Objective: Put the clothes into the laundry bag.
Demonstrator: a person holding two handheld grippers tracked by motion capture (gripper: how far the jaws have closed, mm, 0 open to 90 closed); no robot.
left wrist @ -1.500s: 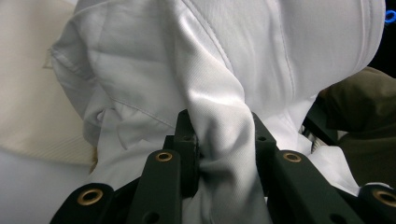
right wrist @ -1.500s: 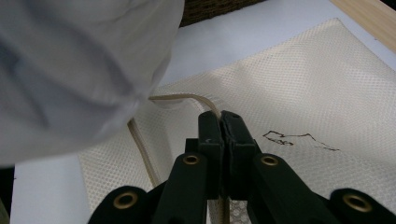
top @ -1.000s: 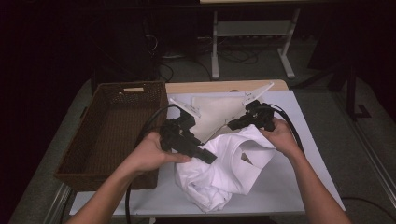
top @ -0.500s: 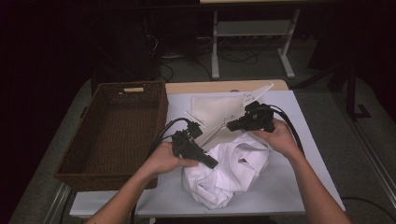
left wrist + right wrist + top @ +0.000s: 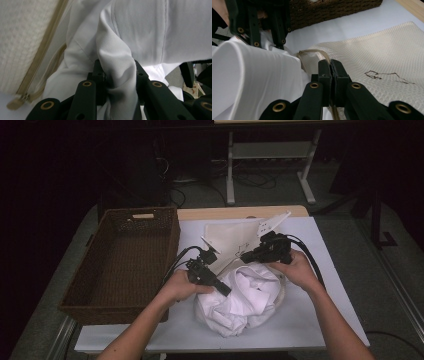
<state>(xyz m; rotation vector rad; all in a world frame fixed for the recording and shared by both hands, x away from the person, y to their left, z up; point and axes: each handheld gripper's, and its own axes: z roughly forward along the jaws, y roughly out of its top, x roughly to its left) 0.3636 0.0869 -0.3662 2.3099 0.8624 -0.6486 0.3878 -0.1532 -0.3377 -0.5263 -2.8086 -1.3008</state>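
Observation:
A crumpled white garment (image 5: pixel 245 300) lies heaped on the white table cover, partly over a cream mesh bag (image 5: pixel 230 237) with a beige zipper. My left gripper (image 5: pixel 227 291) points into the heap from the left. In the left gripper view its jaws (image 5: pixel 117 72) pinch a thick fold of the white garment (image 5: pixel 140 30), with the bag (image 5: pixel 22 37) and its zipper pull (image 5: pixel 15 103) to the left. My right gripper (image 5: pixel 243 256) is at the bag's near edge. In the right gripper view it (image 5: pixel 330 66) is shut on the beige zipper edge of the bag (image 5: pixel 374 50).
A dark wicker basket (image 5: pixel 125 255) stands at the table's left, close to my left hand. The wooden table edge (image 5: pixel 240 212) runs behind the bag. Bare white cover (image 5: pixel 330 270) lies to the right of my right hand.
My left hand has sunk and slid a little right with the garment fold in its jaws, and the white heap has settled lower. The right hand has kept still.

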